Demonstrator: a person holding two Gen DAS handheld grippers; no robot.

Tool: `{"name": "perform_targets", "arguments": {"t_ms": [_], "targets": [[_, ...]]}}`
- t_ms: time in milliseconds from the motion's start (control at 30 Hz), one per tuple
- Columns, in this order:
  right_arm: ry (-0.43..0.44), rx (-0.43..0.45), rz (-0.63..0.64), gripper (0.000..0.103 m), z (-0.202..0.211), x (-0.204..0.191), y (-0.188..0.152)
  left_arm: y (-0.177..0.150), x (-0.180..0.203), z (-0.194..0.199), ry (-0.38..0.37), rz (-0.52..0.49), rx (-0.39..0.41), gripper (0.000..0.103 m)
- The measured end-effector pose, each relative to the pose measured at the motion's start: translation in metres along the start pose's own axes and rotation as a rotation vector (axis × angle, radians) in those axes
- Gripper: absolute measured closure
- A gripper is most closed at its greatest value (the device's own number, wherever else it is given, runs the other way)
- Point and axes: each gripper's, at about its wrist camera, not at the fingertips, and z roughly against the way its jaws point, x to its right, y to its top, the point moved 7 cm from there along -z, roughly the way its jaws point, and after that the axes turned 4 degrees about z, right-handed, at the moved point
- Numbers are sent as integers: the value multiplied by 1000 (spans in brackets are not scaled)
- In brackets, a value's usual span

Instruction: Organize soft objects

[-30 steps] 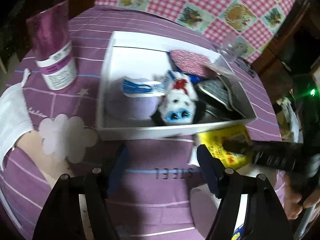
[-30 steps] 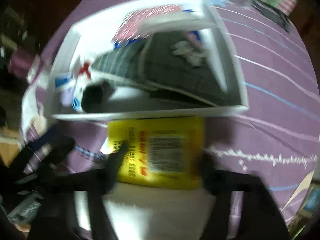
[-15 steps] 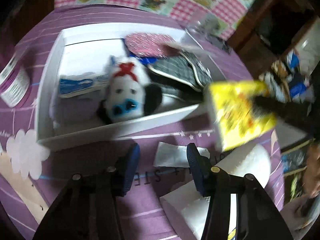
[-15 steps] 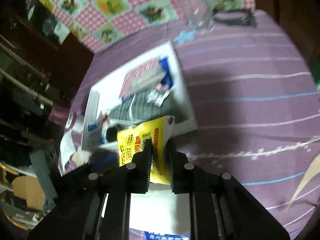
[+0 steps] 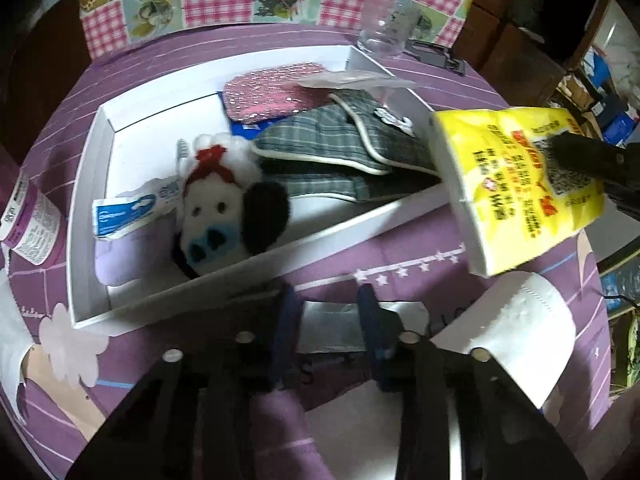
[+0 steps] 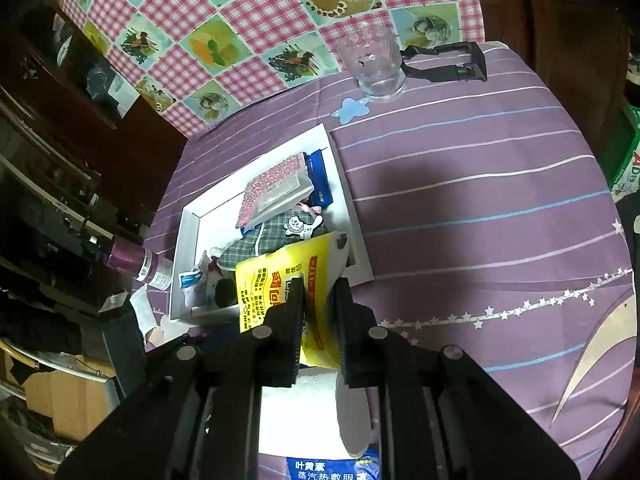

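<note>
The right gripper [image 6: 320,312] clamps the yellow packet [image 6: 280,280], its long axis running up and away between the pads, tilted toward the white box [image 6: 356,216]. The left gripper's [image 5: 328,320] jaws are closing, narrow, around a white tissue [image 5: 328,328] lying flat between them.

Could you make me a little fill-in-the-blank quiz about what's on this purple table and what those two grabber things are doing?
1. The right gripper holds a ______ tissue pack between its fingers.
2. The plush cow toy lies inside the ______ tray.
3. The clear drinking glass stands ______ the tray, on the purple tablecloth.
4. The left gripper, its fingers closing, points at a flat ______ packet on the tablecloth.

Missing words: yellow; white; outside; white
</note>
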Motion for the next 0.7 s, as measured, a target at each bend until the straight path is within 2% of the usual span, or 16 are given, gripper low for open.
{"name": "perform_targets", "arguments": {"t_ms": [100, 167, 267, 400, 567, 700], "targets": [[-8, -1, -2, 87, -1, 1, 0, 1, 5, -3, -24, 3, -10, 97], [-14, 1, -2, 87, -1, 1, 0, 2, 4, -5, -22, 8, -10, 101], [-10, 5, -6, 87, 0, 1, 0, 1, -1, -4, -53, 33, -12, 103], [3, 7, -7, 87, 0, 1, 1, 4, -11, -5, -127, 121, -23, 103], [13, 14, -11, 87, 1, 1, 2, 12, -18, 18, -233, 182, 44, 103], [3, 17, -21, 87, 0, 3, 2, 18, -18, 34, -257, 183, 94, 103]]}}
